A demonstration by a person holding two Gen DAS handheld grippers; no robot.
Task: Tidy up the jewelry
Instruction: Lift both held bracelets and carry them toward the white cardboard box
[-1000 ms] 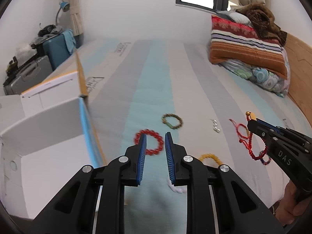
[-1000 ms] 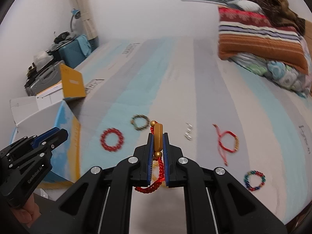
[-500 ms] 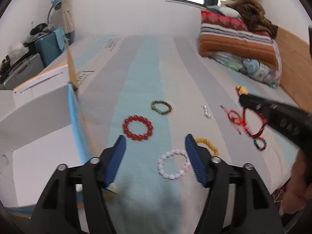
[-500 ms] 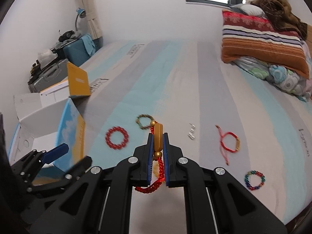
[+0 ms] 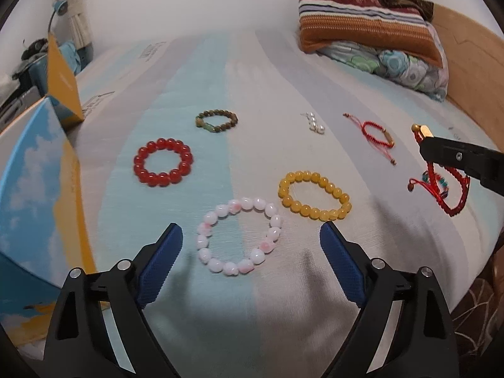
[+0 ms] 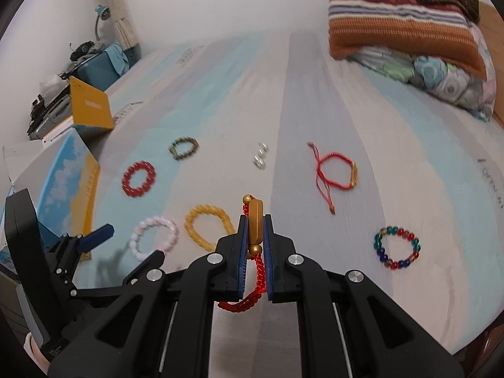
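Note:
My left gripper (image 5: 251,236) is wide open just above a pink-and-white bead bracelet (image 5: 238,240) on the striped bed sheet. A yellow bead bracelet (image 5: 314,195), a red bead bracelet (image 5: 163,161), a brown bead bracelet (image 5: 216,120), white pearls (image 5: 314,122) and a red cord bracelet (image 5: 377,133) lie beyond. My right gripper (image 6: 255,220) is shut on a red braided cord bracelet with a gold bar (image 6: 255,224), held above the sheet. A multicolour bead bracelet (image 6: 397,247) lies to its right. The right gripper also shows in the left wrist view (image 5: 423,143).
An open box with a blue-sky and orange lid (image 5: 37,195) stands at the left bed edge. Folded blankets and pillows (image 5: 371,28) are stacked at the far right. Luggage and clutter (image 6: 63,94) sit beyond the left edge. A wooden bed frame (image 5: 472,72) runs along the right.
My left gripper opened from nearly shut to wide open and dropped low over the pink-and-white bracelet. The right gripper kept hold of the red cord bracelet and moved forward and lower.

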